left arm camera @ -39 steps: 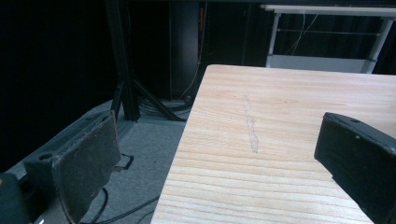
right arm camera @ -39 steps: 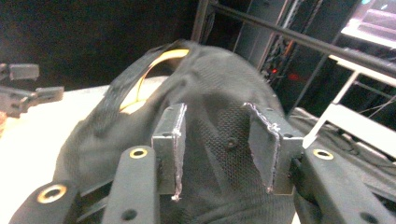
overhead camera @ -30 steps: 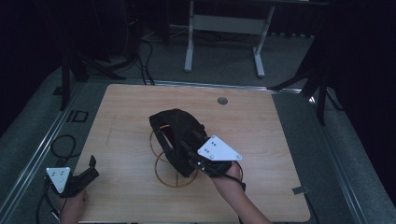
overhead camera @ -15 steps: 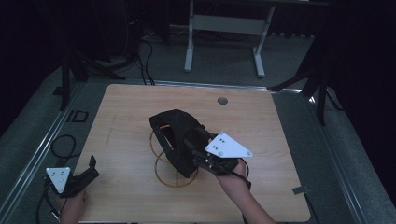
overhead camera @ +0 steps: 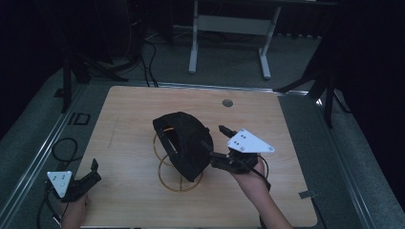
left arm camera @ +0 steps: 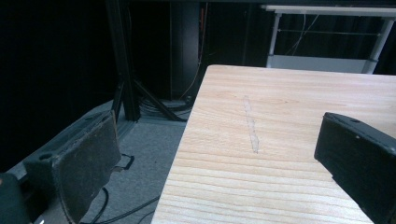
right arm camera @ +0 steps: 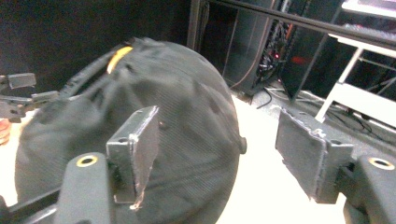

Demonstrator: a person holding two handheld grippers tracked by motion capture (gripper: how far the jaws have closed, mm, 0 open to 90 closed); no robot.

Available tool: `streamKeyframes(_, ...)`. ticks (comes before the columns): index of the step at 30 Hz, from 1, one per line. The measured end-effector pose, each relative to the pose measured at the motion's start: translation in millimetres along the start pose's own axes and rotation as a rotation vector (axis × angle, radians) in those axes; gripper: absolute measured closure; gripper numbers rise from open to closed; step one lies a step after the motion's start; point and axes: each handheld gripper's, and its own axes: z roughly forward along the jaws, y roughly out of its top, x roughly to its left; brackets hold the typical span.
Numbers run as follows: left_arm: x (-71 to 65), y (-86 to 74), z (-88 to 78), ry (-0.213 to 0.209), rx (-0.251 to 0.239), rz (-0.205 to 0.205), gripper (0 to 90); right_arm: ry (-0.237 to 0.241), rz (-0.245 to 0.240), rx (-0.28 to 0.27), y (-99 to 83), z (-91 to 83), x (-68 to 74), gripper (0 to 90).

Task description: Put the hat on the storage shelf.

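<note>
At the table's near left corner, the left gripper [overhead camera: 90, 172] rests low over the wooden table [overhead camera: 129, 114], exactly where it sat a second ago. In the left gripper view its jaws stand wide apart with nothing but bare wood between them, so it takes no part in the work for now.

In the middle stands a gold wire stand [overhead camera: 168, 168], and the black cap [overhead camera: 184, 143] sits draped over it, crown tilted toward the right.

On the right lies the change. Over the last second the right gripper [overhead camera: 216, 149] has swung out to the right and turned, its grey plate now sitting farther from the cap than before. The cap has not shifted on the stand. This reads as a release: the cap appears to be placed, and the hand [overhead camera: 252, 175] is backing off.

In the right gripper view the jaws are spread wide and hold nothing. The cap [right arm camera: 154, 140] lies just behind the left-hand pad [right arm camera: 140, 149], near or perhaps brushing it; contact cannot be told. The other pad stands well clear over bare table.
</note>
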Motion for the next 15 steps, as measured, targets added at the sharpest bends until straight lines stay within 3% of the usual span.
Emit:
streamKeyframes(6, 0.1, 0.0, -0.1, 0.000, -0.001, 0.002, 0.6, -0.028, 0.050, -0.004, -12.3, -6.7, -16.2, 21.8)
streamKeyframes(15, -0.3, 0.0, 0.0, 0.002, 0.001, 0.003, 0.6, -0.067, 0.086, 0.003, -38.1, -20.2, -41.1, 14.7)
